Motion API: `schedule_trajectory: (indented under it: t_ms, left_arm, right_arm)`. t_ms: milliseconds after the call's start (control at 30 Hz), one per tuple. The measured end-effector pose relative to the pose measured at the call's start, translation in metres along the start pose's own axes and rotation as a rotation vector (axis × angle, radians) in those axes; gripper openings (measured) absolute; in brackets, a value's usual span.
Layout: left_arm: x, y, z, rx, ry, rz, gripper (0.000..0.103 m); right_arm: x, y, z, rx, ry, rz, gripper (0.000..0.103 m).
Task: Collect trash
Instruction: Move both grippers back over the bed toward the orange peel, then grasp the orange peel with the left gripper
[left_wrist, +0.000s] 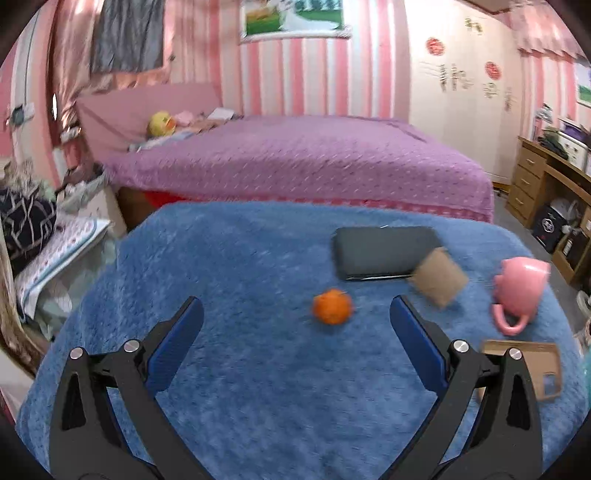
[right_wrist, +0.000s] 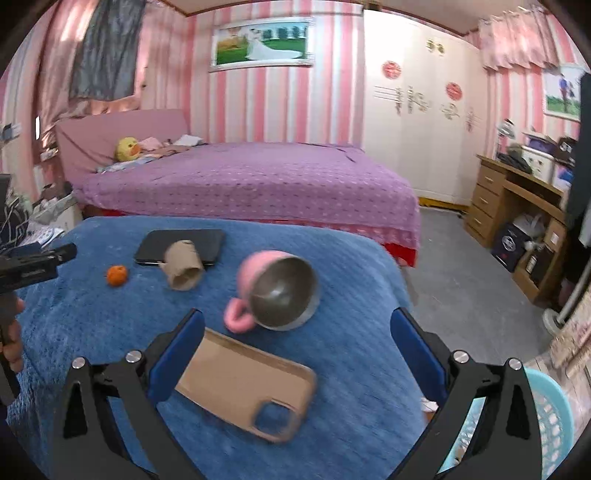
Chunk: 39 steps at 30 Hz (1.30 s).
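Note:
On the blue fuzzy cloth (left_wrist: 240, 258) lie a small orange fruit or peel (left_wrist: 331, 307), a brown paper cup (left_wrist: 439, 278) on its side, a black phone (left_wrist: 384, 252), a tipped pink mug (left_wrist: 519, 291) and a tan phone case (left_wrist: 543, 363). My left gripper (left_wrist: 295, 317) is open and empty, just short of the orange. My right gripper (right_wrist: 295, 325) is open and empty above the phone case (right_wrist: 245, 386), near the mug (right_wrist: 277, 291). The orange (right_wrist: 117, 275), the cup (right_wrist: 183, 269) and the phone (right_wrist: 181, 242) show at left there.
A light blue plastic basket (right_wrist: 546, 417) stands on the floor at lower right of the table. A purple bed (right_wrist: 251, 181) lies behind the table. A wooden desk (right_wrist: 517, 206) stands at right. The left gripper's body (right_wrist: 33, 267) shows at the left edge.

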<state>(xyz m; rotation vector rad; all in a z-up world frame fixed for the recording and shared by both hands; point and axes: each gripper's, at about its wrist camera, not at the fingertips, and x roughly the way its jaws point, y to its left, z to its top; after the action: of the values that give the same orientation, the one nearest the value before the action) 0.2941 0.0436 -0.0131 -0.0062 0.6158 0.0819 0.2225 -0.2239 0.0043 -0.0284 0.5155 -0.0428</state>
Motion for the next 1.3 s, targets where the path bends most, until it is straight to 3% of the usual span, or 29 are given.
schedule_trajectory:
  t_ms: [200,400,533,700,767,833,933,1300]
  left_arm:
    - [0.043,0.020,-0.002,-0.029,0.070,-0.013,0.098]
    - [0.069,0.005,-0.005,-0.031,0.131,-0.074,0.097]
    - [0.087,-0.010,-0.008,0.008,0.161,-0.068,0.096]
    - [0.106,-0.027,-0.009,0.067,0.233,-0.091,0.071]
    - [0.108,-0.030,-0.009,0.078,0.238,-0.109,0.049]
    - [0.107,-0.030,-0.009,0.075,0.238,-0.131,0.036]
    - [0.100,-0.023,-0.009,0.050,0.230,-0.141,0.025]
    - [0.054,0.028,-0.009,0.020,0.107,-0.011,0.023]
  right_arm:
    - [0.026,0.031,0.006,-0.066,0.008,0.021,0.098]
    - [0.047,0.033,0.003,-0.063,0.061,0.031,0.098]
    - [0.051,0.028,0.000,-0.069,0.057,0.030,0.098]
    - [0.052,0.025,0.001,-0.032,0.071,0.038,0.098]
    - [0.054,0.029,0.004,-0.038,0.068,0.038,0.098]
    - [0.057,0.035,0.007,-0.044,0.072,0.045,0.098]
    - [0.063,0.046,0.010,-0.046,0.086,0.064,0.098]
    - [0.080,0.096,0.024,-0.085,0.073,0.126,0.098]
